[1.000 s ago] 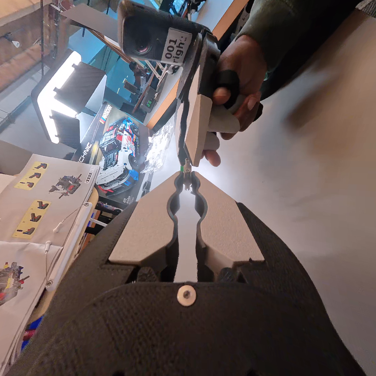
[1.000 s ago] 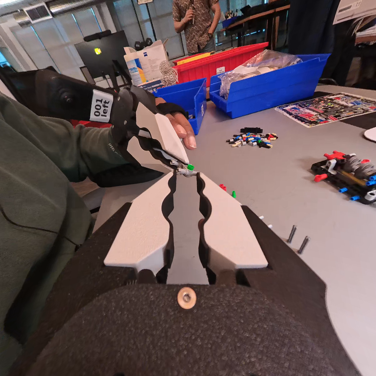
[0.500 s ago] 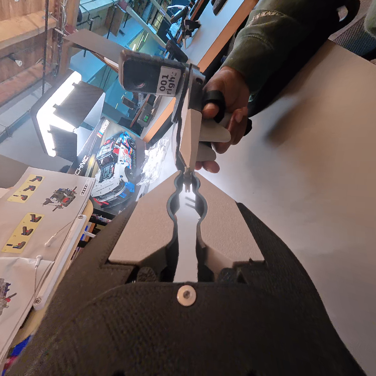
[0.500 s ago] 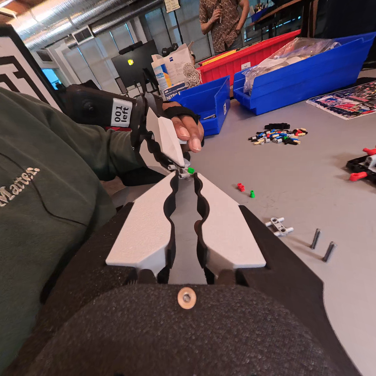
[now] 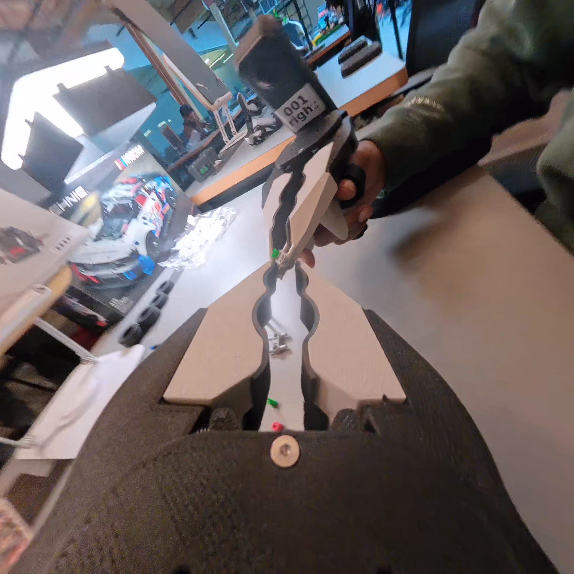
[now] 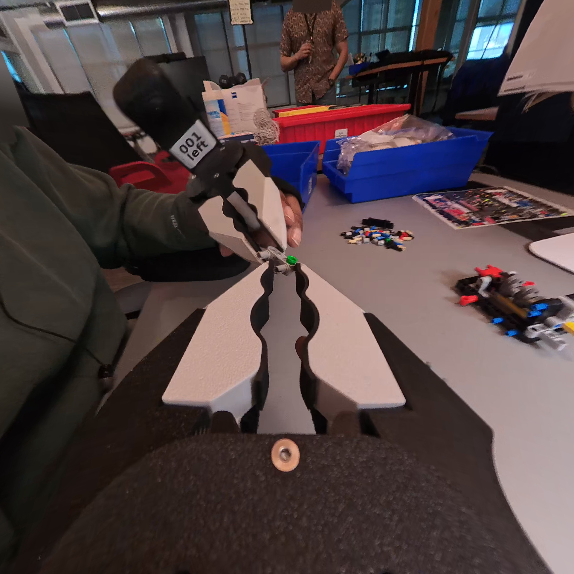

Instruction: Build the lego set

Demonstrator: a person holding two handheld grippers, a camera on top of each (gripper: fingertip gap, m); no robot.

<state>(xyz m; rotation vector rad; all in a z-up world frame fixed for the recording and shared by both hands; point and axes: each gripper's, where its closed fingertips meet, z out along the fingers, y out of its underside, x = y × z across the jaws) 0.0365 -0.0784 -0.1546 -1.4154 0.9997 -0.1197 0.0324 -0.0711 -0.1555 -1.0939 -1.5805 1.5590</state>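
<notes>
Grippers meet tip to tip above the table (image 6: 388, 310): the left gripper (image 6: 273, 253) and right gripper (image 6: 283, 267) both pinch one small grey connector (image 6: 273, 255), green pin (image 6: 291, 260) at its end, likely steadying it for joining.

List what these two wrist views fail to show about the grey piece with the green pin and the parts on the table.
- Grey connector with green pin: right wrist view, too small to tell if the right gripper grips it; the left gripper holds it.
- Partly built black assembly: cut off by the right edge, blurred.
- Loose parts pile: too small to identify.
- Instruction booklet: left wrist view, motion-blurred.
</notes>
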